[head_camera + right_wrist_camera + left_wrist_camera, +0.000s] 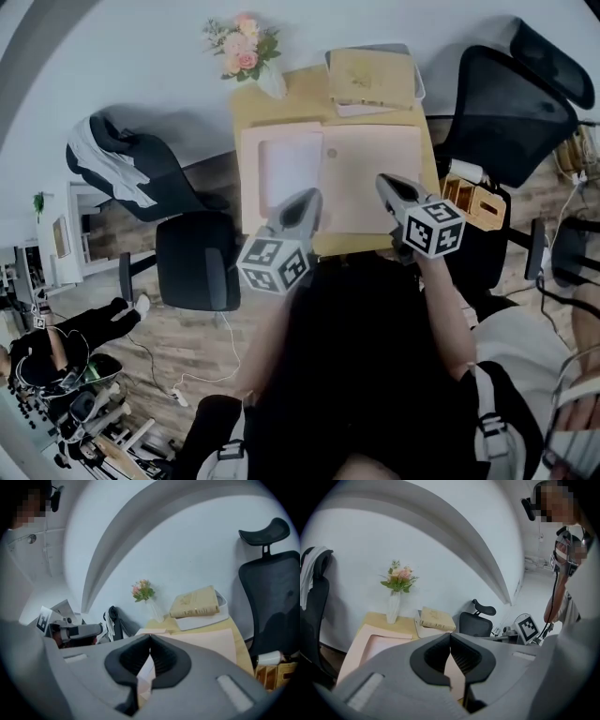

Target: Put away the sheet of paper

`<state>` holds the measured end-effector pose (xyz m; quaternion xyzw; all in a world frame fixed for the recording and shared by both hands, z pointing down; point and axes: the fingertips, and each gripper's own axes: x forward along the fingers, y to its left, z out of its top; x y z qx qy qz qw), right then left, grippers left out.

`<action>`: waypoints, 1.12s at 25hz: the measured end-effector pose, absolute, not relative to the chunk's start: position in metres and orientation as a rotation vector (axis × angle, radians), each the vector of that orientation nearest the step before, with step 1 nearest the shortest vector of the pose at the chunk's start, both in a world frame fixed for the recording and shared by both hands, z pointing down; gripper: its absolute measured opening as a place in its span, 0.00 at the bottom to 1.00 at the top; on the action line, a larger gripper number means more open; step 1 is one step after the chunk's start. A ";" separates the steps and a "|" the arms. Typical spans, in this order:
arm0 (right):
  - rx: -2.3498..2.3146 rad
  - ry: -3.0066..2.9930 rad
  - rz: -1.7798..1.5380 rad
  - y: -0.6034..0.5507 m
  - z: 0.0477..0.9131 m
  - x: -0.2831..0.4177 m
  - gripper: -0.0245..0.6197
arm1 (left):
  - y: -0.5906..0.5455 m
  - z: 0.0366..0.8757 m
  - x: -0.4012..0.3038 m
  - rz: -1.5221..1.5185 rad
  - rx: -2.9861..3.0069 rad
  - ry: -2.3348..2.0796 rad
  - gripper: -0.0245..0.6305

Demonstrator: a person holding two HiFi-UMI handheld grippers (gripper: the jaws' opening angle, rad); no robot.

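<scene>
An open pink folder [375,178] lies on a small wooden table [281,103]. A white sheet of paper [291,169] rests flat on the folder's left half. My left gripper [312,199] hovers over the folder's near edge, just right of the sheet. Its jaws are shut with nothing between them [450,635]. My right gripper [382,181] is over the folder's right half, near the front edge. It too is shut and holds nothing [150,638]. In the left gripper view the sheet [382,644] shows at lower left on the folder [354,651].
A vase of flowers [248,52] stands at the table's far left corner. A tan book [372,77] lies on a white tray at the far right. Black chairs flank the table, left [192,258] and right [506,112]. A wooden box [473,202] sits at the right.
</scene>
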<state>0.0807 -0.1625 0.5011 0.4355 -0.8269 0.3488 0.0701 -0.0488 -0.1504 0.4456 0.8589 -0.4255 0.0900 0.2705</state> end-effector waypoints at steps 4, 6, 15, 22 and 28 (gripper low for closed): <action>1.319 -2.539 0.987 -0.153 0.468 0.072 0.04 | -0.151 0.431 -0.046 0.226 2.357 -1.112 0.05; 1.340 -2.550 0.949 -0.149 0.456 0.069 0.04 | -0.149 0.428 -0.047 0.226 2.376 -1.094 0.05; 1.404 -2.616 0.792 -0.128 0.411 0.064 0.04 | -0.136 0.419 -0.042 0.203 2.407 -1.047 0.05; 1.455 -2.659 0.696 -0.123 0.380 0.068 0.04 | -0.128 0.416 -0.041 0.194 2.417 -1.043 0.05; 1.461 -2.665 0.640 -0.120 0.371 0.070 0.04 | -0.126 0.413 -0.037 0.193 2.430 -1.038 0.05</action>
